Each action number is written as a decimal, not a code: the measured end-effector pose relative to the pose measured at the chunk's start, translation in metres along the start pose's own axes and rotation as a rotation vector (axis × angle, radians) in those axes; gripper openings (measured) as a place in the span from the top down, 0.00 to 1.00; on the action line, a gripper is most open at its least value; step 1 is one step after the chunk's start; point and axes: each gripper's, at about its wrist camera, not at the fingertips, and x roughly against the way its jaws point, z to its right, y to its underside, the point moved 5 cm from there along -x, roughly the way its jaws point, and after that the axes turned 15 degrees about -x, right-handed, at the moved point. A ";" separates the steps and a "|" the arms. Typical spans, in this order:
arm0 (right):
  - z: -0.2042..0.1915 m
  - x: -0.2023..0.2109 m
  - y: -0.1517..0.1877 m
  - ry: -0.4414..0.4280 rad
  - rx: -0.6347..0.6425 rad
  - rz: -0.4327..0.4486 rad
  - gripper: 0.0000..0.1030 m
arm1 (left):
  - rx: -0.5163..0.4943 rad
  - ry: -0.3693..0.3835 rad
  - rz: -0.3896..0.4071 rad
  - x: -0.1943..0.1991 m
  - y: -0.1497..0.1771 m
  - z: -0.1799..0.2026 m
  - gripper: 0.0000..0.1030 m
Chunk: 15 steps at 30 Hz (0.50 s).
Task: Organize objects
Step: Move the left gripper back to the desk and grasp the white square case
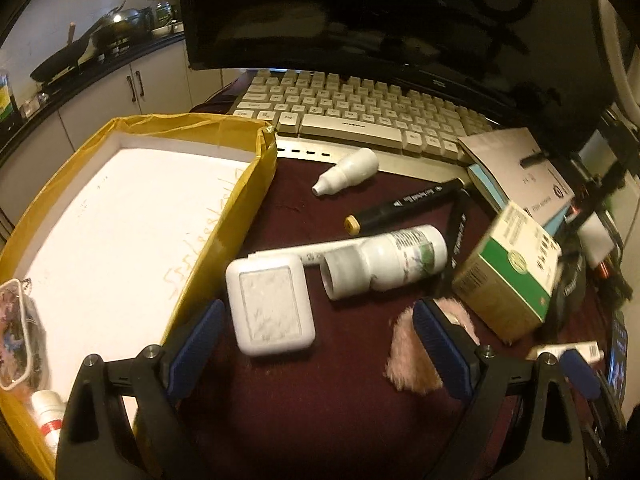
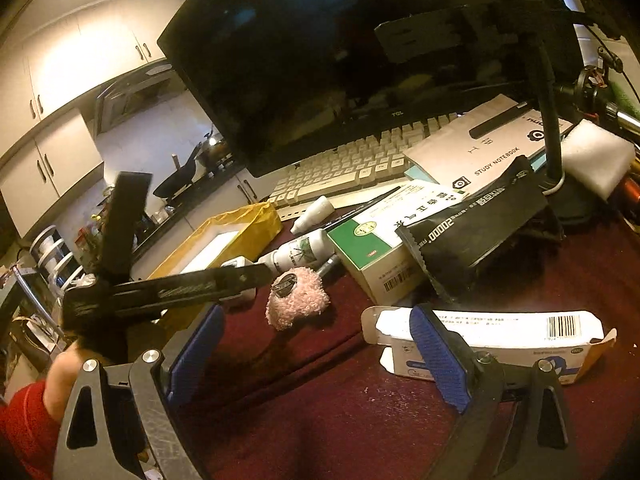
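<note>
My left gripper (image 1: 320,344) is open and empty, low over the dark red table, with a flat white case (image 1: 270,304) lying just ahead between its fingers. Beyond lie a white bottle with a green label (image 1: 384,262), a black marker (image 1: 404,204), a small white dropper bottle (image 1: 348,170) and a green-and-white box (image 1: 508,268). A pink fluffy item (image 1: 408,360) lies by the right finger. The yellow box with a white liner (image 1: 120,232) stands at the left. My right gripper (image 2: 316,352) is open and empty, with a long white carton (image 2: 504,332) behind its right finger.
A keyboard (image 1: 360,112) and monitor (image 1: 380,16) stand at the back. Notebooks (image 1: 520,176) lie at the right. A black pouch (image 2: 480,224) leans beside the green box (image 2: 372,256). A pouch (image 1: 20,340) and a small bottle (image 1: 48,416) lie in the yellow box. The left gripper's body (image 2: 160,288) crosses the right view.
</note>
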 end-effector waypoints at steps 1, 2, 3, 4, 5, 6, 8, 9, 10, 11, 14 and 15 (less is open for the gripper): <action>0.000 0.000 0.000 -0.003 -0.002 0.000 0.06 | 0.004 -0.006 0.003 -0.001 -0.001 0.000 0.08; 0.001 0.001 0.000 -0.005 -0.004 0.001 0.06 | 0.003 -0.009 0.017 -0.001 -0.002 0.001 0.09; 0.001 0.001 0.000 -0.004 -0.005 0.002 0.06 | 0.003 -0.008 0.025 -0.001 -0.003 0.002 0.16; 0.001 0.001 0.001 -0.005 -0.004 0.000 0.05 | 0.004 -0.010 0.033 -0.001 -0.003 0.002 0.23; 0.000 0.001 0.001 -0.006 -0.004 -0.002 0.05 | 0.001 -0.013 0.041 0.000 -0.004 0.002 0.33; 0.000 0.001 0.001 -0.006 -0.005 -0.002 0.05 | 0.001 -0.017 0.044 0.001 -0.005 0.001 0.40; 0.000 0.001 0.001 -0.006 -0.005 -0.003 0.05 | 0.002 -0.013 0.052 0.002 -0.005 -0.002 0.56; 0.000 0.001 0.001 -0.006 -0.005 -0.005 0.05 | 0.010 0.000 0.047 0.000 -0.005 -0.004 0.62; 0.000 0.000 0.001 -0.005 -0.005 -0.006 0.05 | 0.020 0.012 0.044 -0.001 -0.005 -0.005 0.62; 0.000 0.000 0.001 -0.003 -0.005 -0.008 0.05 | 0.018 0.013 0.046 -0.002 -0.005 -0.005 0.62; 0.000 -0.001 0.002 0.002 -0.004 -0.011 0.05 | -0.030 -0.025 0.038 -0.005 -0.004 0.001 0.62; 0.000 -0.001 0.002 0.005 -0.005 -0.012 0.05 | -0.049 -0.038 0.033 -0.008 -0.004 0.002 0.61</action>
